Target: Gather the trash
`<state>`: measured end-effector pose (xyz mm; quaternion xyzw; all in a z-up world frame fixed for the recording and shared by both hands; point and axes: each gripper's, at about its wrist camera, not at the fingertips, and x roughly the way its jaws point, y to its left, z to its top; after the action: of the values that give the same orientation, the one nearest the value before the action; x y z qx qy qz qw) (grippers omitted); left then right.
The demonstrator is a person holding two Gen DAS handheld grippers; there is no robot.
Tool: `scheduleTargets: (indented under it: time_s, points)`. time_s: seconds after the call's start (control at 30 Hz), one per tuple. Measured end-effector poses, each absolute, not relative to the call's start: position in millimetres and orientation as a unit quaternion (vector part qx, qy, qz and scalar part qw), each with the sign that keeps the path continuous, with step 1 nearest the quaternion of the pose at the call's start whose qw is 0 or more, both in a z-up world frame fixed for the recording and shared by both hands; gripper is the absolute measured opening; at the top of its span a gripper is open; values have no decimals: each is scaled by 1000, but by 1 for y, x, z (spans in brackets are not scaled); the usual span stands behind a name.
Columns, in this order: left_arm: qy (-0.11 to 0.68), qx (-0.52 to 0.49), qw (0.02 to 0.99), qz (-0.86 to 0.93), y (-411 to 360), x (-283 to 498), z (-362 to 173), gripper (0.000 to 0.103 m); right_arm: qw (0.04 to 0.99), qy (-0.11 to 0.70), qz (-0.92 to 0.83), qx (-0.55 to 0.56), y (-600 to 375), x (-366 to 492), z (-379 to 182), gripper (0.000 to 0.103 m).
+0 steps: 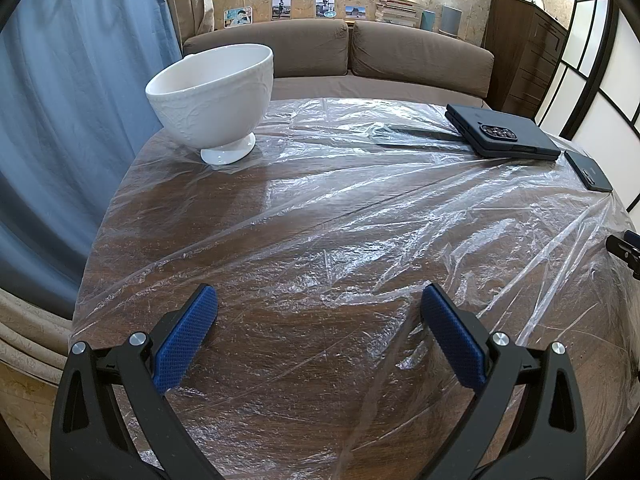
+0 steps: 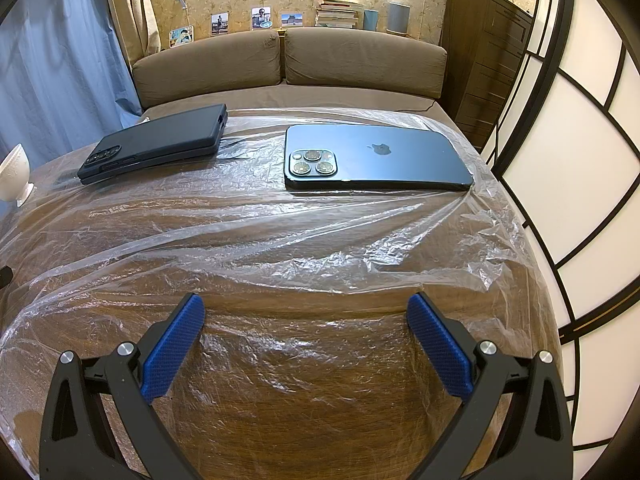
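Note:
A crinkled clear plastic sheet (image 1: 360, 232) (image 2: 280, 240) is spread over the brown wooden table (image 1: 168, 184) (image 2: 320, 420). My left gripper (image 1: 318, 304) hovers open just above the sheet near the table's front edge, nothing between its blue pads. My right gripper (image 2: 306, 314) is open too, low over the sheet on the right side, and holds nothing. A white footed bowl (image 1: 216, 96) (image 2: 14, 176) stands on the sheet at the far left. Two phones lie on the sheet at the far side: a black cased phone (image 1: 500, 132) (image 2: 156, 144) and a blue phone (image 1: 590, 170) (image 2: 380, 158).
Behind the table runs a brown sofa (image 1: 340, 52) (image 2: 288, 64), with photos and stacked books (image 2: 338, 14) on the ledge above. A blue curtain (image 1: 72, 120) hangs left. A dark wooden cabinet (image 2: 484, 60) and a paned screen (image 2: 580, 160) stand on the right.

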<state>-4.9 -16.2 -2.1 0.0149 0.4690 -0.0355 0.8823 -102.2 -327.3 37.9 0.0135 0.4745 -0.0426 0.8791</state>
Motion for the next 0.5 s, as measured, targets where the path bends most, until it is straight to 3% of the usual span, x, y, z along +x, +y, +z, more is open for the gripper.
scheduleTargets:
  time_s: [0.5]
  points:
    - [469,15,882,-35,-16,-5,-2,102,879,475,-42,14,-327,-101,38,99]
